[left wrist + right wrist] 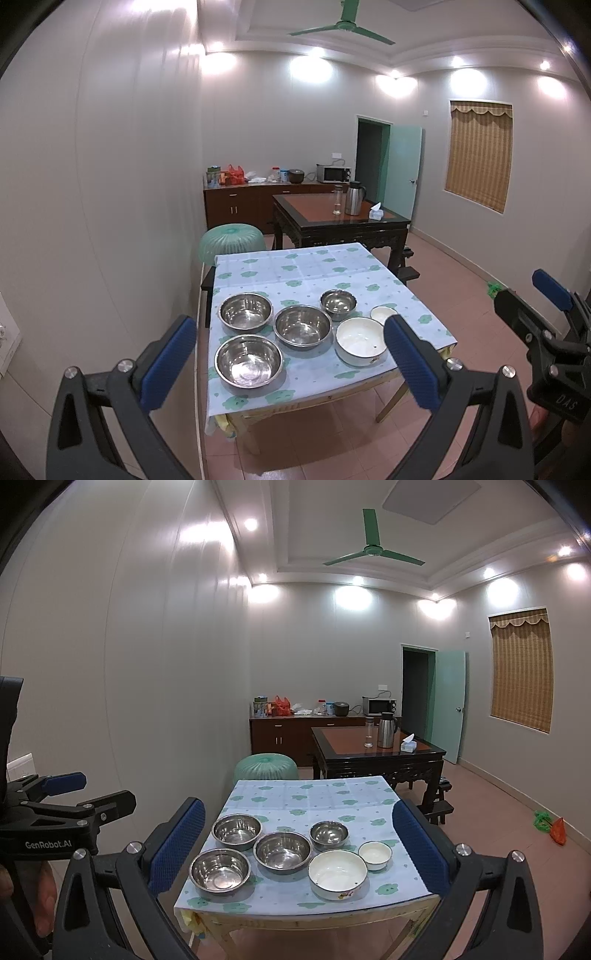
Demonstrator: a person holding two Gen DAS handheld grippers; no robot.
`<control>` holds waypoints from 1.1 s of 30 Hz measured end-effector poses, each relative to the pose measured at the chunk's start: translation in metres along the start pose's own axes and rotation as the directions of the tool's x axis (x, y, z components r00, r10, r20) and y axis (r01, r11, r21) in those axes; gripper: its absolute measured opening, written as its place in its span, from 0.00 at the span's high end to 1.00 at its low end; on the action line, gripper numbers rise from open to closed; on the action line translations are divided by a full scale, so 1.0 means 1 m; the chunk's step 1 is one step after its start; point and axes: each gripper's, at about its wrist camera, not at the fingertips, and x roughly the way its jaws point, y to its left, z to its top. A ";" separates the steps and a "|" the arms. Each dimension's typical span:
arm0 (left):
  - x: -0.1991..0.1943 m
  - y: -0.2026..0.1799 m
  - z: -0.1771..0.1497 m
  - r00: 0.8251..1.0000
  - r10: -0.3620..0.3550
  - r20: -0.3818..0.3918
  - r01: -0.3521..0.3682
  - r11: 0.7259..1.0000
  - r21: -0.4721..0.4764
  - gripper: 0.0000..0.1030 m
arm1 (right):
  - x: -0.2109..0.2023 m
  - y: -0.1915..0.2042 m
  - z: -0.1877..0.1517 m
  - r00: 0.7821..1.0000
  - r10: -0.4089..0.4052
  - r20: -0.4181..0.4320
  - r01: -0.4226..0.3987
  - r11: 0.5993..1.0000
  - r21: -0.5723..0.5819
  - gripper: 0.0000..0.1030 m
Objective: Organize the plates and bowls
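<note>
Six bowls sit on a small table (332,794) with a blue cloth that has green shapes on it. Four are shiny metal and two are white. The near left metal bowl (220,869) is closest to the front edge, with the back left metal bowl (236,830) behind it. The middle metal bowl (282,852) sits next to them, and the small metal bowl (329,834) is just past it. The big white bowl (338,874) is near the front on the right side, and the little white bowl (375,854) sits just beside it, so close they may be touching. No plates can be seen. The left gripper (291,362) and the right gripper (297,843) both hang in the air in front of the table, well apart from the bowls. Both have their blue fingers spread wide and hold nothing. I think no bowl has been stacked yet, so the job is at its start. Some things could go wrong. The metal bowls look smooth and slippery, so one could slide out of the fingers and drop. The two front bowls sit near the table edge, so a bump could push one off. The cloth could slide or bunch up if a bowl is dragged. A big bowl put into a small one would wobble.
</note>
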 end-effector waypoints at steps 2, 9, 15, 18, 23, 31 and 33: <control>0.000 0.000 0.000 1.000 0.002 -0.002 -0.002 1.000 0.001 0.00 | 0.000 0.000 0.000 1.000 0.002 0.000 -0.002 1.000 0.001 0.01; 0.003 0.004 -0.002 1.000 0.002 0.001 -0.002 1.000 -0.005 0.00 | 0.001 0.001 0.002 1.000 0.004 -0.001 -0.004 1.000 -0.001 0.01; 0.010 0.007 -0.001 1.000 0.001 -0.011 -0.001 1.000 -0.006 0.00 | 0.006 0.001 0.003 1.000 0.007 -0.009 -0.007 1.000 0.001 0.01; 0.013 0.007 0.000 1.000 0.004 -0.019 -0.004 1.000 -0.006 0.00 | 0.013 0.002 0.003 1.000 0.011 -0.018 -0.011 1.000 0.000 0.01; 0.025 0.009 0.001 0.999 0.008 -0.034 -0.009 1.000 -0.007 0.00 | 0.022 0.000 0.003 0.999 0.021 -0.033 -0.021 1.000 0.001 0.01; 0.059 0.015 0.001 0.997 0.008 -0.074 -0.009 1.000 -0.022 0.00 | 0.052 -0.004 0.000 0.996 0.035 -0.078 -0.035 0.999 0.000 0.01; 0.069 0.015 0.001 0.996 0.009 -0.087 -0.011 1.000 -0.022 0.00 | 0.059 -0.006 -0.002 0.995 0.037 -0.087 -0.037 0.999 -0.004 0.01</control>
